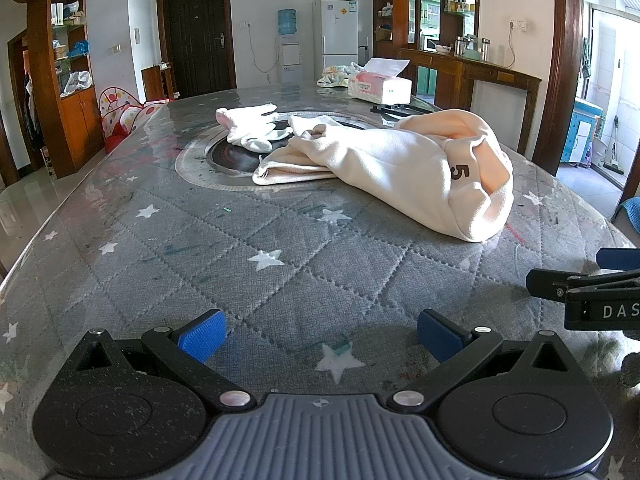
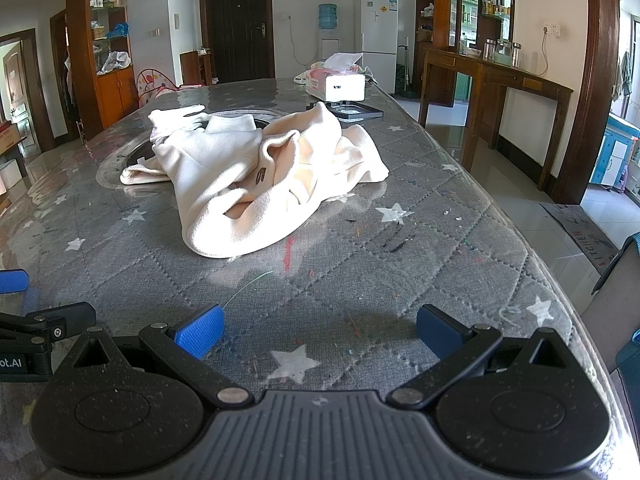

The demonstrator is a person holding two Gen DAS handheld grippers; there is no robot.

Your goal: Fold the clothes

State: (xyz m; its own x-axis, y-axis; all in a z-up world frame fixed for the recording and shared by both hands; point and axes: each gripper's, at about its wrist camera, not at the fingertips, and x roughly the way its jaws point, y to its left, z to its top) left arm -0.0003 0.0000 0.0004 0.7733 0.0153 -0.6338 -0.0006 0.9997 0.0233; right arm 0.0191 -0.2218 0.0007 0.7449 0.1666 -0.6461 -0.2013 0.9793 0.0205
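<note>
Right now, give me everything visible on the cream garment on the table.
The cream garment is soft, fleece-like fabric, pale cream with a peach tint in its folds. It lies unfolded in a crumpled heap on the grey quilted star-print table cover. A dark printed mark resembling a 5 shows on one raised fold. One cuffed end reaches over the round inset in the table, next to a pair of white gloves. Neither the left tool nor the right tool touches it; both are open.

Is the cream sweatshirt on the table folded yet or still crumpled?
Still crumpled: the cream sweatshirt lies in a bunched heap with loose ridges, one sleeve trailing; both open grippers are clear of it.
</note>
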